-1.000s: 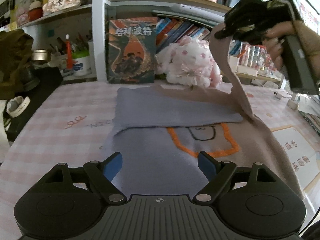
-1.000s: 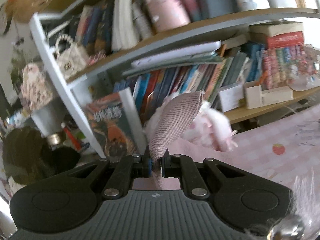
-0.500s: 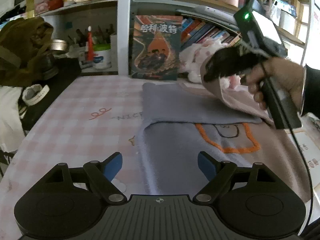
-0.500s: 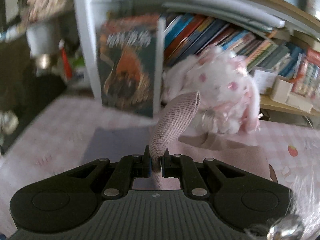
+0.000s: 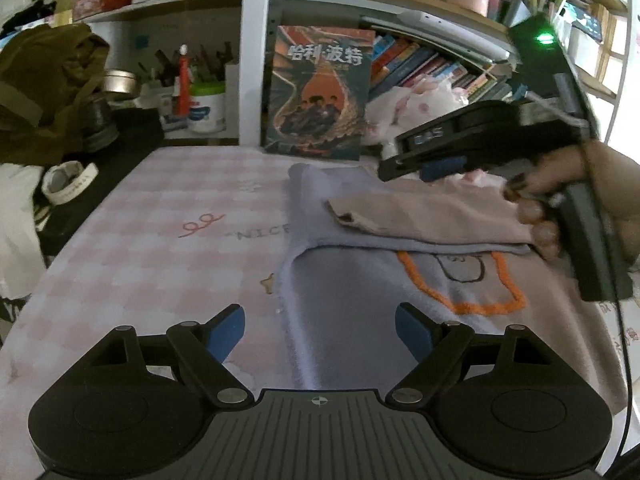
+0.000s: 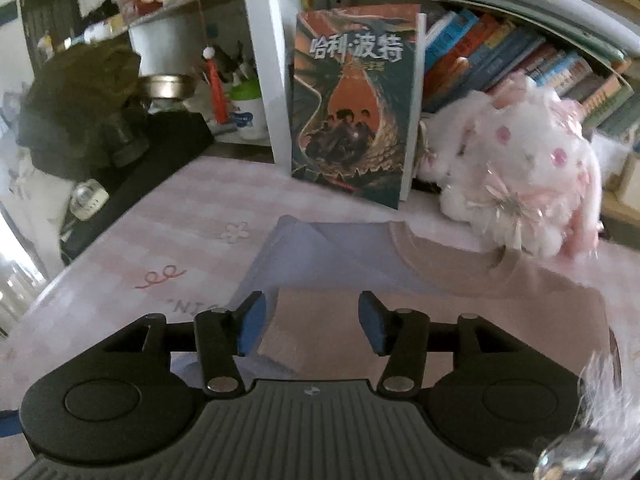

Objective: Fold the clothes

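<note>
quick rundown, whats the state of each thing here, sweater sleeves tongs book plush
sweater: flat on the table, part folded
beige sleeve: laid across the chest, released
left tongs: open, empty
right tongs: just opened, nothing between them
book: upright against the shelf
plush toy: sitting behind the sweater

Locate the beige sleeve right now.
In the left wrist view the beige sleeve lies flat across the folded grey-blue part of the sweater, right of centre, just under the right gripper and in front of the book.
</note>
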Action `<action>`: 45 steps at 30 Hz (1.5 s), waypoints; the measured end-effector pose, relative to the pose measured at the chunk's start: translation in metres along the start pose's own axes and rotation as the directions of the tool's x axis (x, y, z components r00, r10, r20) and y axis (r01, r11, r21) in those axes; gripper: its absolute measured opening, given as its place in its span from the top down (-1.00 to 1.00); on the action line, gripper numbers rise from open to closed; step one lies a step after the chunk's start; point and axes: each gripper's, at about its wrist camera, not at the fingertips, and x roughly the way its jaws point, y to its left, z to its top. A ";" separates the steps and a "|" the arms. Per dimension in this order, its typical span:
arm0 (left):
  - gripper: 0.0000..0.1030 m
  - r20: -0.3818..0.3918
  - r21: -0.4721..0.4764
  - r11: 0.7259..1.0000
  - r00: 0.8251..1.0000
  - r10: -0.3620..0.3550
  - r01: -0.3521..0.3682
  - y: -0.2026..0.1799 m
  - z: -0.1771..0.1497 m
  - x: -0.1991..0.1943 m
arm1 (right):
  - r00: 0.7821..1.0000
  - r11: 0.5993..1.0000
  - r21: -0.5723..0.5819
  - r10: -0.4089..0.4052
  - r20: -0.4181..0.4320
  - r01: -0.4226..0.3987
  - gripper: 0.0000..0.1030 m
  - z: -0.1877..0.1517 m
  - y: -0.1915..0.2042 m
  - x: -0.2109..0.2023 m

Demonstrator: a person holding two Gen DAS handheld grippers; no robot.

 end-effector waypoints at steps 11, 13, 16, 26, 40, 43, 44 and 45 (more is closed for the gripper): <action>-0.65 -0.067 -0.025 1.000 0.998 -0.018 0.016 -0.001 -0.003 0.014 | 0.984 0.980 0.110 -0.155 -0.086 0.164 0.04 -0.072 -0.052 -0.094; -0.65 -0.082 -0.035 0.999 0.997 -0.014 0.011 0.000 -0.003 0.016 | 0.972 0.964 0.152 -0.202 -0.116 0.219 0.04 -0.092 -0.065 -0.110; -0.65 -0.102 -0.043 0.999 0.995 -0.012 0.007 0.000 -0.004 0.018 | 0.954 0.935 0.207 -0.263 -0.142 0.288 0.04 -0.117 -0.077 -0.133; -0.65 -0.159 -0.052 0.999 0.987 -0.010 0.001 -0.012 -0.012 0.014 | 0.925 0.864 0.333 -0.337 -0.174 0.378 0.05 -0.174 -0.101 -0.183; -0.65 -0.191 -0.097 0.989 0.977 0.095 -0.115 -0.056 -0.026 -0.010 | 0.952 0.911 0.284 -0.261 -0.162 0.298 0.04 -0.204 -0.109 -0.218; -0.65 -0.207 -0.107 0.988 0.974 0.090 -0.114 -0.070 -0.034 -0.015 | 0.956 0.923 0.261 -0.247 -0.156 0.281 0.04 -0.210 -0.110 -0.226; -0.65 -0.213 -0.115 0.988 0.974 0.074 -0.100 -0.074 -0.037 -0.017 | 0.959 0.927 0.256 -0.240 -0.154 0.273 0.04 -0.212 -0.111 -0.229; -0.65 -0.219 -0.120 0.989 0.974 0.060 -0.088 -0.079 -0.040 -0.019 | 0.961 0.930 0.255 -0.232 -0.149 0.264 0.04 -0.214 -0.112 -0.232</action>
